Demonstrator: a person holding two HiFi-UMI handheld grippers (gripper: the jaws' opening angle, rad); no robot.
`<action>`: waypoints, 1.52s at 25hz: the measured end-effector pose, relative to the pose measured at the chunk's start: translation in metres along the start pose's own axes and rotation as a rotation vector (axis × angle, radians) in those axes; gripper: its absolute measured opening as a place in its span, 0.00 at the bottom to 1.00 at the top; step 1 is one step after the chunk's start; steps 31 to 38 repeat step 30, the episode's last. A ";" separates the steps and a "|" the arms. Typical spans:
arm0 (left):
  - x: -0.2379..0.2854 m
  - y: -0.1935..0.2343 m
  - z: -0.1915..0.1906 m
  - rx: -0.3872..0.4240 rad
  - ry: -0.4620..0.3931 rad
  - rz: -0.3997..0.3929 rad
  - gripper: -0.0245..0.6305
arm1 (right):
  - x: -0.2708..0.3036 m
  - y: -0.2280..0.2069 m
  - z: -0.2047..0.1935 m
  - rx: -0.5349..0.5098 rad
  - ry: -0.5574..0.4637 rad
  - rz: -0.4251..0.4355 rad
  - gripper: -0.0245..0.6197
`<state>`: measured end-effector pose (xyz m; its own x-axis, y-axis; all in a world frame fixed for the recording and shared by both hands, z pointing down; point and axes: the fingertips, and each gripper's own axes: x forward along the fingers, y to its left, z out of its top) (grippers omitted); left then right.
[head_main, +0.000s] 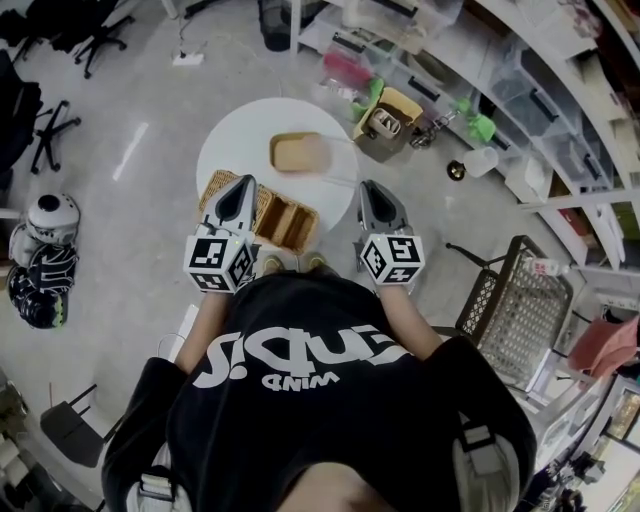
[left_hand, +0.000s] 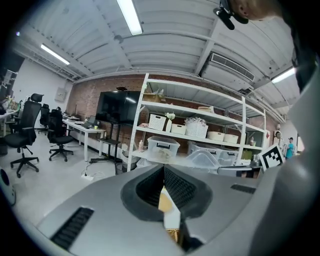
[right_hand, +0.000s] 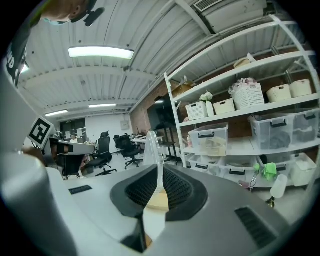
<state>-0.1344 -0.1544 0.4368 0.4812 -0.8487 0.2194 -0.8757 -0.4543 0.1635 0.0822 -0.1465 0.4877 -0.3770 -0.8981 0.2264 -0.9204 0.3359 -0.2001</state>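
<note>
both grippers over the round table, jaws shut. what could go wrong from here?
1. The wicker basket sits at the white table's near rim, under the left gripper; a low sideways move might shove it off.
2. The right gripper hangs by the table's right rim; coming down, it may clip the edge.
3. Both grippers' jaws are together, so reaching for the tan tray without opening would likely just push it.
</note>
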 end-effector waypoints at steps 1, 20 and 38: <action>-0.001 0.001 0.000 -0.001 0.000 0.004 0.04 | 0.000 0.001 0.001 0.000 -0.002 0.001 0.09; 0.004 0.004 -0.001 -0.016 0.005 0.022 0.04 | 0.010 -0.002 0.003 0.051 0.007 0.018 0.09; 0.004 0.006 -0.003 -0.009 0.015 0.015 0.04 | 0.016 0.000 0.000 0.070 0.006 0.024 0.09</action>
